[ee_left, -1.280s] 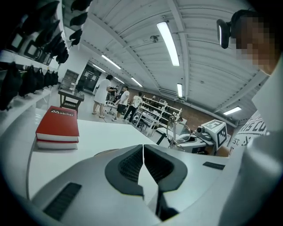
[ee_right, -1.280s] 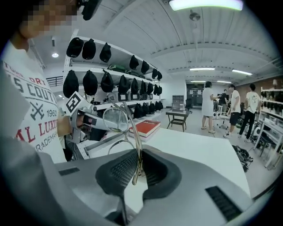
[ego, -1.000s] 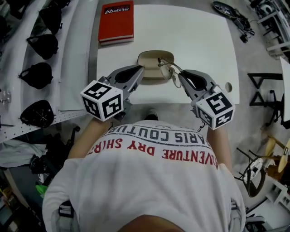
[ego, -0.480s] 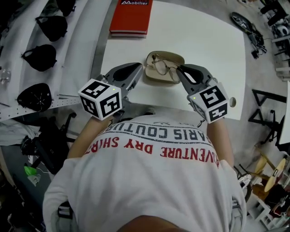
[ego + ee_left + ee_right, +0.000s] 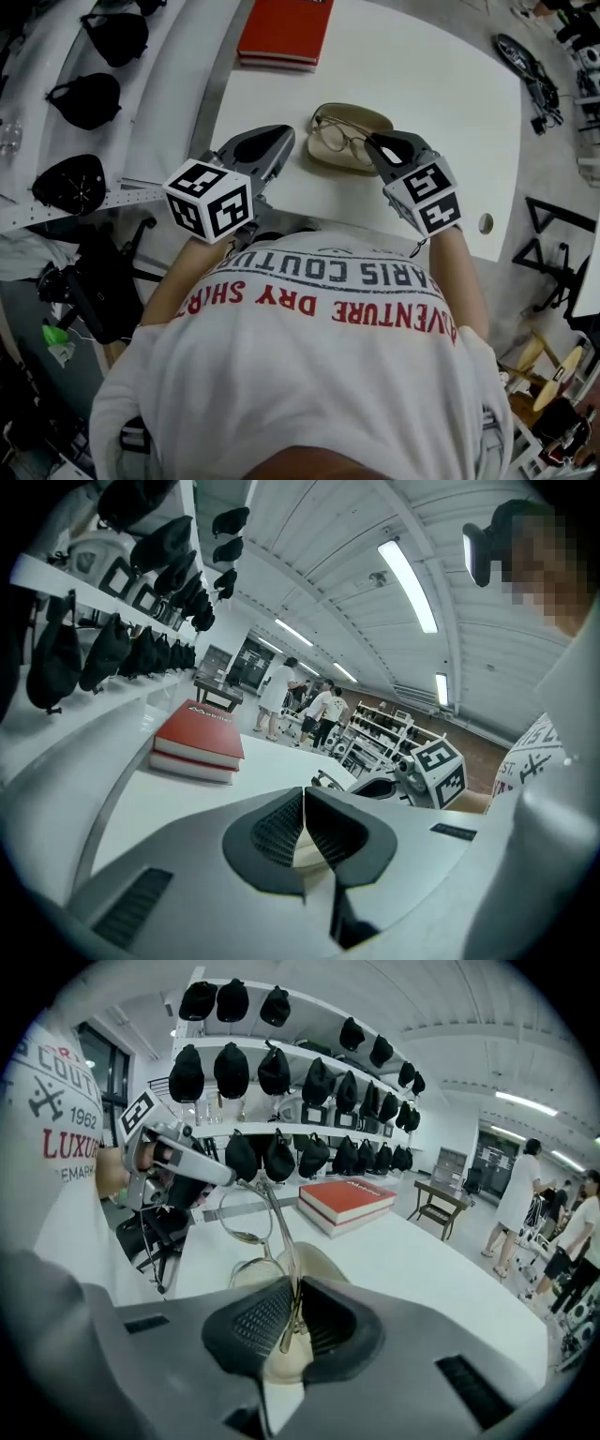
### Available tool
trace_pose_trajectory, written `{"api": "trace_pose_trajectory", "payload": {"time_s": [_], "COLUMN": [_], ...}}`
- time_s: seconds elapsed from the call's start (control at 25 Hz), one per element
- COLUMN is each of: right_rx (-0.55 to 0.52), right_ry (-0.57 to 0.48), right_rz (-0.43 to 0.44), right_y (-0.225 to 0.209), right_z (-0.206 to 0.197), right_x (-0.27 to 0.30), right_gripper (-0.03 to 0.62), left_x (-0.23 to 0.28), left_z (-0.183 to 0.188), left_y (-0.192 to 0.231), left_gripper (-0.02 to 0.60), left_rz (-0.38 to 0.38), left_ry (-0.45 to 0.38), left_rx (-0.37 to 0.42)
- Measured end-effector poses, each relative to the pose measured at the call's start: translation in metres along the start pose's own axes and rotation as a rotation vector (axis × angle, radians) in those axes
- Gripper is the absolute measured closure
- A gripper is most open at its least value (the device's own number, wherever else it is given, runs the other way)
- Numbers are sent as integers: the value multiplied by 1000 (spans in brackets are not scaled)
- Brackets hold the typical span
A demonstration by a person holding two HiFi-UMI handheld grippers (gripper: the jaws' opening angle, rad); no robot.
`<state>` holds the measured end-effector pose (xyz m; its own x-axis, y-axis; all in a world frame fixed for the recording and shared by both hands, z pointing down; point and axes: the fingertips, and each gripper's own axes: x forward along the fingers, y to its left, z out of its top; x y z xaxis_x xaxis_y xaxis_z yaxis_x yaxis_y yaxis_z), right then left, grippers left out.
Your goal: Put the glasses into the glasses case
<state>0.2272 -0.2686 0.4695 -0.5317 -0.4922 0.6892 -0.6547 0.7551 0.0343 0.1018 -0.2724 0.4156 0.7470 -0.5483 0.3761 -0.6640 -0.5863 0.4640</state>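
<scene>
An open beige glasses case (image 5: 361,120) lies on the white table (image 5: 431,84) near its front edge. Thin metal-framed glasses (image 5: 336,137) hang low over the case's hollow. My right gripper (image 5: 371,143) is shut on one temple arm, which runs up between the pads (image 5: 267,1314) to the lenses (image 5: 236,1211), with the case (image 5: 309,1265) right beneath. My left gripper (image 5: 288,137) is shut with nothing in it, just left of the case and apart from it. In the left gripper view its jaws (image 5: 303,803) meet, with beige showing behind them.
A red book (image 5: 281,33) lies at the table's far left. Black caps (image 5: 89,98) sit on white shelves beside the table's left edge. A round cable hole (image 5: 485,223) is near the right front corner. People stand far off in the room (image 5: 281,700).
My right gripper has come down and to the left with the glasses, from above the case's right end to low over its hollow. The left gripper has shifted slightly beside the case.
</scene>
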Motion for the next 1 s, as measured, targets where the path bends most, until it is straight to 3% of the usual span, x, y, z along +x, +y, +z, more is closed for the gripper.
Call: {"api": "trace_pose_trajectory", "payload": {"time_s": [0.64,1.0], "right_rx": [-69,-111], "right_ry": [218,273], "right_rz": [68,103], "right_y": [-3,-2], "right_z": [-60,-67], "right_x": [51,58], "right_gripper": [549,549], "left_x": [12,13], "left_z": [-32,-33], "left_y": [28,31], "left_gripper": [552,552], "left_rz": [56,73], "left_ry": [21,12], "left_rx": [-71,-85]}}
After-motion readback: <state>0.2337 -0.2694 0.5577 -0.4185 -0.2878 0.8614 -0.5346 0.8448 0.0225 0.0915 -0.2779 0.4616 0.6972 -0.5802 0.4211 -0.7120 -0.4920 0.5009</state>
